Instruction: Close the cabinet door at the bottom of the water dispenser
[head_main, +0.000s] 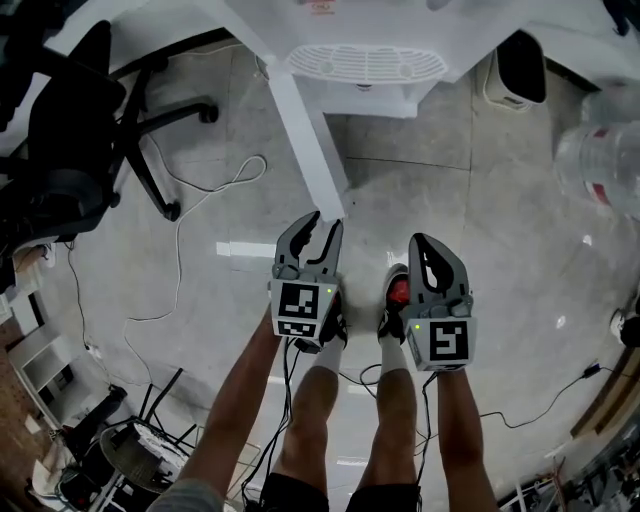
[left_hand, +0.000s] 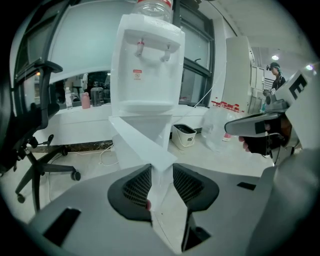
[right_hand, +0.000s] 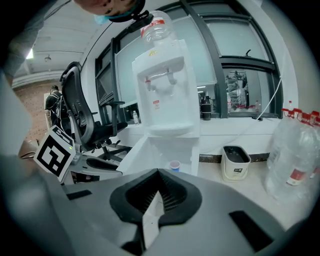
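White cabinet door stands open; closing pending.
Left gripper jaws straddle its edge (unclamped); right gripper closed, empty.

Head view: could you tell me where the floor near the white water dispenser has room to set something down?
Bare grey floor lies between the open white cabinet door and the clear plastic water bottle. Left of the door, a white cable and the black office chair crowd it.
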